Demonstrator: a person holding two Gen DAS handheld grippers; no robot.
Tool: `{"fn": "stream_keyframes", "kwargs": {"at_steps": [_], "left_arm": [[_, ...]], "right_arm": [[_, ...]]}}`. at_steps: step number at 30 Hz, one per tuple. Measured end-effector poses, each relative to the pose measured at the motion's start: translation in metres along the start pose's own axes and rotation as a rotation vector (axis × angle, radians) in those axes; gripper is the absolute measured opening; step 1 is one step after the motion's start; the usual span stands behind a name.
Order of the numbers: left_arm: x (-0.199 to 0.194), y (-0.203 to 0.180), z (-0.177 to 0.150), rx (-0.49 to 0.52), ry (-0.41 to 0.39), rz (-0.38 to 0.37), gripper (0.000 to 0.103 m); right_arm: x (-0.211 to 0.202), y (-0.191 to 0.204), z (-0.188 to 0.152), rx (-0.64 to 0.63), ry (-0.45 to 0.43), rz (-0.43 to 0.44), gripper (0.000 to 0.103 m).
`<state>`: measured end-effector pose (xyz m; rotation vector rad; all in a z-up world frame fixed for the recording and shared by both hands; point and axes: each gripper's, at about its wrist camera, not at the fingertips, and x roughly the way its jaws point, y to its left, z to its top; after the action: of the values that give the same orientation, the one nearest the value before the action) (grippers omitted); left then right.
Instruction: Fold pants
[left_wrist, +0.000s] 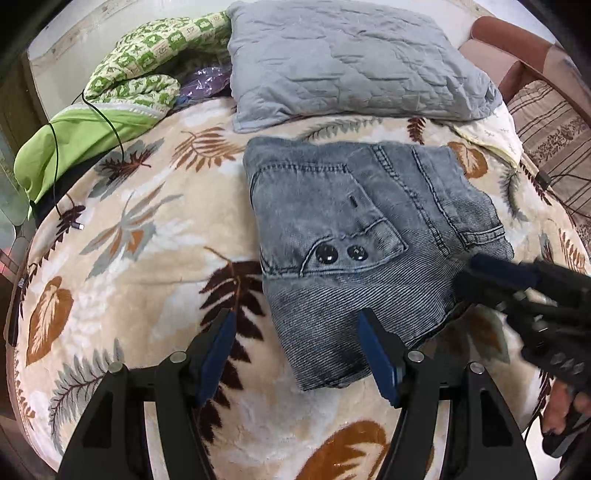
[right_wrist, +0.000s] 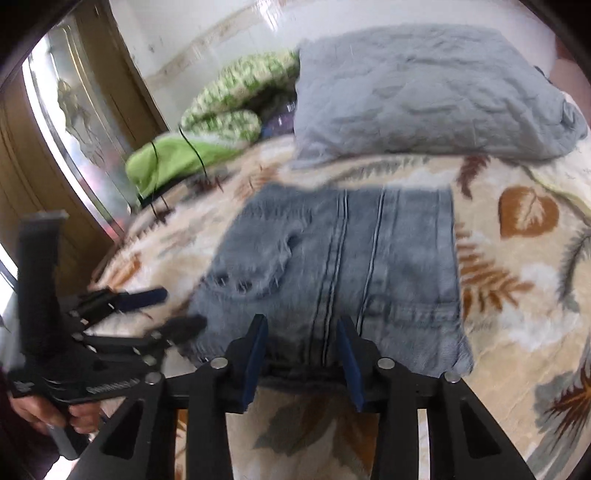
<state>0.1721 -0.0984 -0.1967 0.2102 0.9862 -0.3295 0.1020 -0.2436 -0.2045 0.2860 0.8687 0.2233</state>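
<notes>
The grey denim pants (left_wrist: 365, 236) lie folded into a compact rectangle on the leaf-patterned blanket (left_wrist: 140, 258); they also show in the right wrist view (right_wrist: 332, 269), blurred. My left gripper (left_wrist: 295, 332) is open and empty, hovering over the near left edge of the pants; it also shows in the right wrist view (right_wrist: 173, 310). My right gripper (right_wrist: 301, 338) is open over the pants' near edge, holding nothing. It enters the left wrist view (left_wrist: 480, 273) from the right, at the pants' right edge.
A grey pillow (left_wrist: 343, 62) lies beyond the pants. Green patterned bedding (left_wrist: 122, 96) and a thin black cable (left_wrist: 110, 125) sit at the back left. A striped cushion (left_wrist: 550, 136) is at the right. A mirrored wardrobe door (right_wrist: 74, 122) stands left of the bed.
</notes>
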Motion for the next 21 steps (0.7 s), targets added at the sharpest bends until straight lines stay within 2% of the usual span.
{"fn": "stream_keyframes", "kwargs": {"at_steps": [4, 7, 14, 17, 21], "left_arm": [[0.011, 0.001, -0.010, -0.018, 0.017, 0.001, 0.072], [0.015, 0.003, -0.014, -0.029, 0.007, 0.009, 0.077], [0.020, 0.006, -0.021, -0.058, 0.009, 0.004, 0.079], [0.005, 0.006, -0.020, -0.082, -0.001, 0.014, 0.078], [-0.024, -0.001, -0.028, -0.035, -0.049, 0.049, 0.078]], "right_arm": [[0.020, -0.007, -0.016, 0.028, 0.077, -0.032, 0.038], [0.023, -0.002, -0.022, 0.000, 0.069, -0.070, 0.038], [0.029, 0.006, -0.027, -0.036, 0.056, -0.140, 0.038], [0.023, 0.007, -0.024, -0.021, 0.054, -0.138, 0.038], [-0.007, 0.006, -0.021, 0.051, -0.005, -0.061, 0.038]]}}
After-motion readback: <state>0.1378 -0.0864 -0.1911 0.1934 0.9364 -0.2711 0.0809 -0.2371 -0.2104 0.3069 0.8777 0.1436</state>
